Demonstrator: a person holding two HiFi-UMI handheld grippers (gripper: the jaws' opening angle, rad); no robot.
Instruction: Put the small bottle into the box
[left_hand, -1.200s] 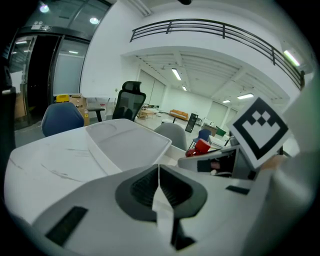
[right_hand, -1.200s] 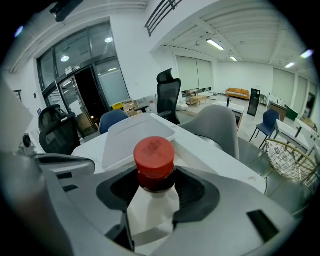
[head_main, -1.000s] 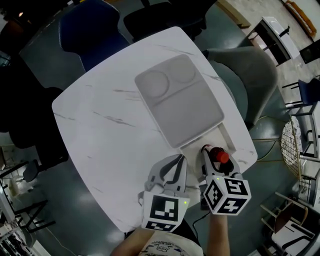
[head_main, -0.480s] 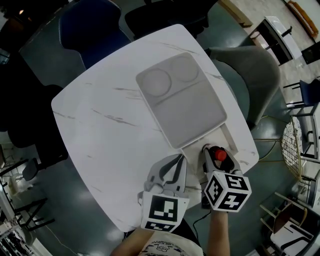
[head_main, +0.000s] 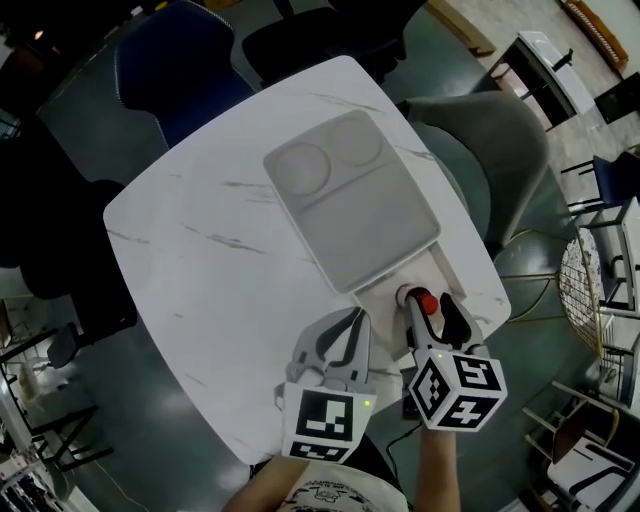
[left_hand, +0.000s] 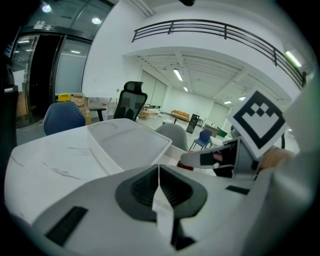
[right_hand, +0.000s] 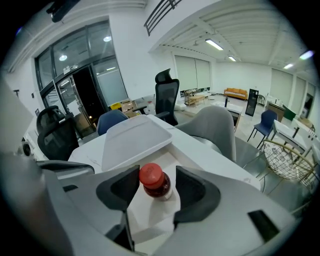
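Presently, the small bottle (right_hand: 154, 181), dark with a red cap, stands upright on the floor of the white box (head_main: 447, 268), in the end nearest the person. That end is the only uncovered part of the box. A pale grey lid (head_main: 350, 200) with two round hollows at its far end lies over the rest of it.

The right gripper (head_main: 428, 308) reaches over the box's open end, with its jaws spread to either side of the bottle. In the right gripper view there is clear space between the bottle and the right-hand pad. The cap sits very close to the left-hand pad, and whether they touch cannot be told. Nothing is pinched.

The left gripper (left_hand: 159, 175) sits just beside the right one, over bare table (head_main: 200, 260) short of the lid's near edge. Its jaws are pressed together along a thin seam with nothing between them. From the left gripper view, the right gripper's marker cube and one of its fingers show off to the right, beyond the lid's corner.

The table is white with faint grey marble veins, and the box and lid lie towards its right-hand corner. A blue chair (head_main: 170, 60) stands at the far side and a grey chair (head_main: 490, 150) at the right, both on a dark floor.
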